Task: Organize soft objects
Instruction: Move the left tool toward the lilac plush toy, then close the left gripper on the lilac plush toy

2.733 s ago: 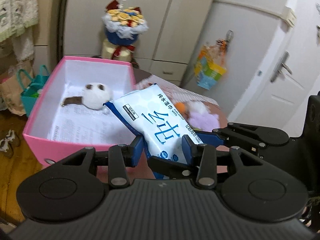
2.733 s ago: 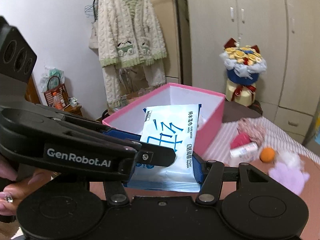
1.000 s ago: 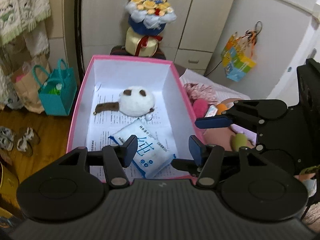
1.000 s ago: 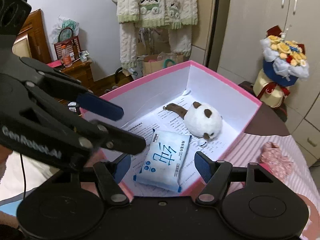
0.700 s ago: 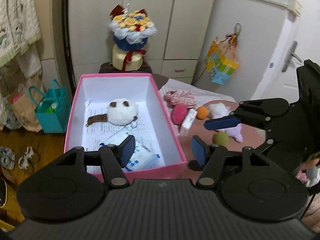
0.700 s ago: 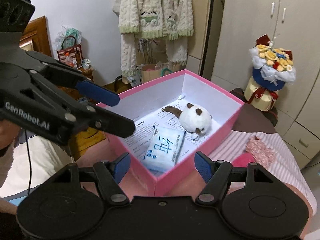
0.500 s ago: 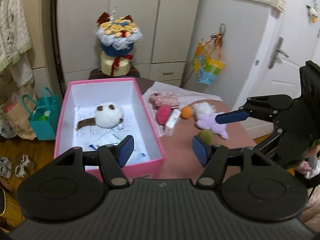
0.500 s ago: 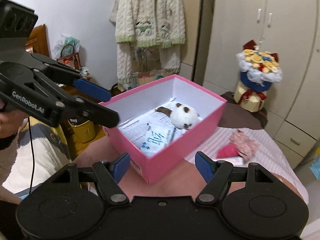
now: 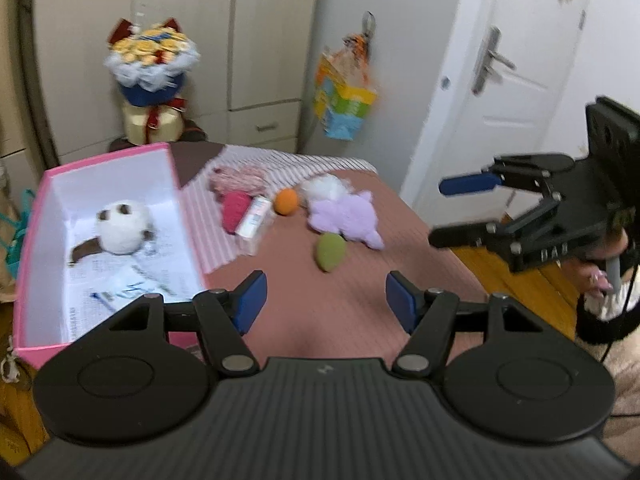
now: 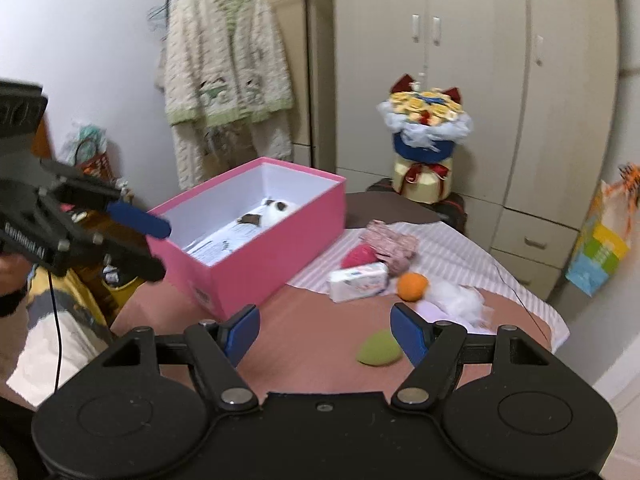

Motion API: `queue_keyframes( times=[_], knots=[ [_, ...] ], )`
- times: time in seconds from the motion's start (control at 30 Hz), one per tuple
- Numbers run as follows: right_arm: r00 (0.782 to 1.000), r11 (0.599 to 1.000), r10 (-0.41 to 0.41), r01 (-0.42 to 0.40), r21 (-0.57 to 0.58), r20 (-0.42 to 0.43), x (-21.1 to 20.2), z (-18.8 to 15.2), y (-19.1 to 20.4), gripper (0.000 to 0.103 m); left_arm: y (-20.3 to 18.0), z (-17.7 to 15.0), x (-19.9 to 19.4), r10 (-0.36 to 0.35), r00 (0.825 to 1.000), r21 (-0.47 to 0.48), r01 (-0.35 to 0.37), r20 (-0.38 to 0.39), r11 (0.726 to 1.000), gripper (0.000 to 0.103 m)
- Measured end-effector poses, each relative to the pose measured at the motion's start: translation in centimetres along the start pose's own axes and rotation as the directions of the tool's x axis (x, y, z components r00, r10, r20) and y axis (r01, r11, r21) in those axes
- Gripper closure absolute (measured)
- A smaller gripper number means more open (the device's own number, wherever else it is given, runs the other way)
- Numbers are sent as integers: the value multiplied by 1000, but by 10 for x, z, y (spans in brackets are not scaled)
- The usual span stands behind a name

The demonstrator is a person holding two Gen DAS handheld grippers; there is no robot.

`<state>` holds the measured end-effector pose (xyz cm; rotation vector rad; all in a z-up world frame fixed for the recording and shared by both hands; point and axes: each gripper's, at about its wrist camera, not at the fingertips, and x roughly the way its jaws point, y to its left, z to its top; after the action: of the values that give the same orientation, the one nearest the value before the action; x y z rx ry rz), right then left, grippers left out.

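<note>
Both my claws were spread apart w/ nothing between the pads. My left claw (image 9: 322, 300) hung over the near part of the brown bench (image 9: 340, 304), beside the pink box (image 9: 96, 160). My right claw (image 10: 324, 334) hovered low over the bench too, just short of the green pad (image 10: 378, 354).

The pink box sat open at the left end of the bench. Inside it, on printed paper, lay the white plush w/ brown patches (image 9: 122, 228) toward the far end and the blue-and-white wipes pack (image 9: 128, 286) nearer me, blurred in the left view.

Outside the box, on the striped cloth (image 9: 208, 220), were a pink knitted bundle (image 10: 390, 244), a red-pink soft thing (image 10: 360, 256) touching it, and a small white tissue pack (image 10: 358, 282) just beside those. The orange ball (image 10: 412, 286) sat next to the tissue pack. The white fluffy piece (image 10: 458, 296) and the purple plush (image 9: 346, 220) lay touching each other right of the ball. The green pad lay apart from them, on bare bench.

A flower bouquet (image 10: 424, 136) stood behind the bench by the wardrobe (image 10: 472, 60); a knitted cardigan (image 10: 224, 68) hung on the left.
</note>
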<state>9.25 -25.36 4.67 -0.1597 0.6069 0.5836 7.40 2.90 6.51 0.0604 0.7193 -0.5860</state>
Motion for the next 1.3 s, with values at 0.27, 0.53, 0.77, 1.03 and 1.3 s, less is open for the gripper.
queue_keyframes(
  times=[0.27,0.53,0.77,1.03,1.3],
  knots=[
    [1000,996,-32,31,81,0,16,-31,-44,26,-11,2,56,-46,997,-5,46,-68,999,38],
    [996,993,-85,85,80,-2,54,-58,-77,26,-16,13,110,-20,998,-6,19,-52,1000,38],
    [992,991,-129,129,28,3,91,-75,-92,26,-16,22,153,-9,1000,-33,8,-18,999,38],
    [987,987,-161,161,6,-5,127,-80,-101,26,-11,34,210,-33,999,-110,31,-15,993,40],
    [984,984,-177,177,-1,-33,150,-82,-108,26,-7,44,261,69,997,-102,-70,-17,992,41]
  ],
)
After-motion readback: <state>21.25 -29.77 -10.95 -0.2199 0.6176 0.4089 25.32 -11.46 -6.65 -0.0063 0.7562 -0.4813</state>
